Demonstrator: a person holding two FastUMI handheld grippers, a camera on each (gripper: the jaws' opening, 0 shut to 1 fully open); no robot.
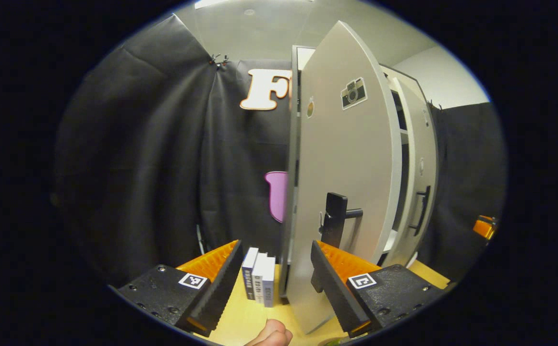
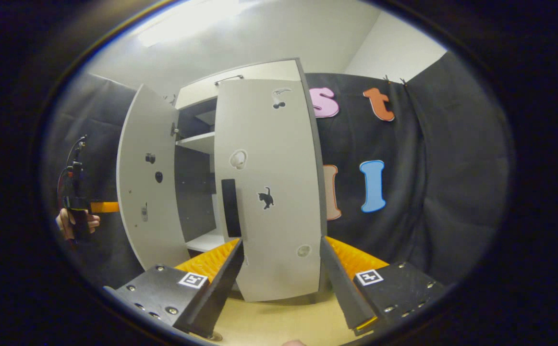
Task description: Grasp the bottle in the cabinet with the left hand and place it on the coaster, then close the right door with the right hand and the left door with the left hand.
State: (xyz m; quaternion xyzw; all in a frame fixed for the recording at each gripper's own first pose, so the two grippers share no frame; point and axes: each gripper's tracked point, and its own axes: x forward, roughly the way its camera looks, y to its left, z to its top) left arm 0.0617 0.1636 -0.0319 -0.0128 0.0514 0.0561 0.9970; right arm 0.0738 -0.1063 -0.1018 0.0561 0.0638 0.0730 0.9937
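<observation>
My left gripper [image 1: 276, 250] is open, close to the white cabinet's left door [image 1: 341, 158]. That door stands wide open, and its dark handle [image 1: 340, 218] sits just above my right-hand finger [image 1: 336, 274]. In the right gripper view, my right gripper [image 2: 281, 242] is open and faces the right door [image 2: 269, 192] at close range. The right door is nearly closed, with its dark handle [image 2: 231, 207] up and left of my fingertips. Whether the fingers touch the door, I cannot tell. The left door [image 2: 149, 178] is swung out, and beyond it a hand holds the left gripper [image 2: 75, 202].
Several white books [image 1: 260, 281] stand on the yellow tabletop [image 1: 245, 317] left of the left door. Shelves [image 2: 200, 142] show inside the cabinet through the gap between the doors. The right door [image 1: 420, 192] and the right gripper [image 1: 484, 226] lie farther off. Black cloth walls surround the booth.
</observation>
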